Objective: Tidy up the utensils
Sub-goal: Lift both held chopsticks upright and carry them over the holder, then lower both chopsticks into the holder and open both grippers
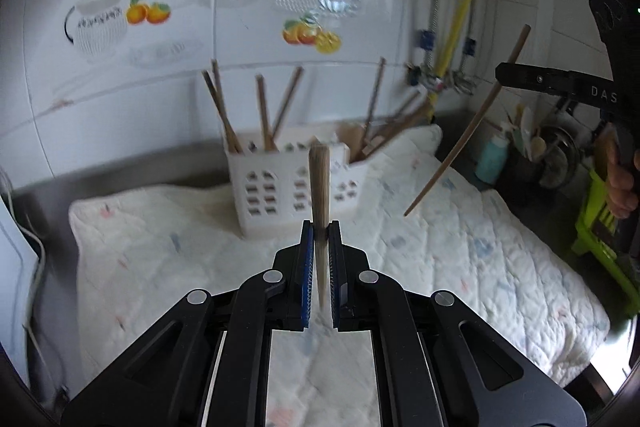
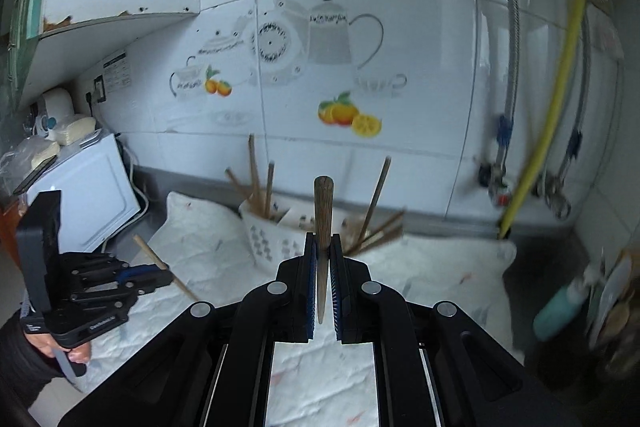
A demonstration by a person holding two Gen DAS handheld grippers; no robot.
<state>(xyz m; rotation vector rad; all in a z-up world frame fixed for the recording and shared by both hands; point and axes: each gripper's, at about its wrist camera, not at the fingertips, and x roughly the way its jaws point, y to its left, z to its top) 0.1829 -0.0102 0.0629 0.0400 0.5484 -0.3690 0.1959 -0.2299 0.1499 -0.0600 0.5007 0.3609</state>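
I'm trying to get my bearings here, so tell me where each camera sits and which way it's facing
Left wrist view: on the left gripper, shut on a wooden chopstick, facing the white perforated plastic utensil holder and tiled wall; the right gripper and hand show at right.
Right wrist view: on the right gripper, facing the same wall, shut on a darker chopstick; left gripper at left.
Shared: holder, white quilted cloth, both grippers.

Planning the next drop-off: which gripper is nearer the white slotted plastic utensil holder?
Left, though only as a judgement. The left gripper hangs just before the white slotted plastic utensil holder; the right gripper sits further back and off to the holder's right.
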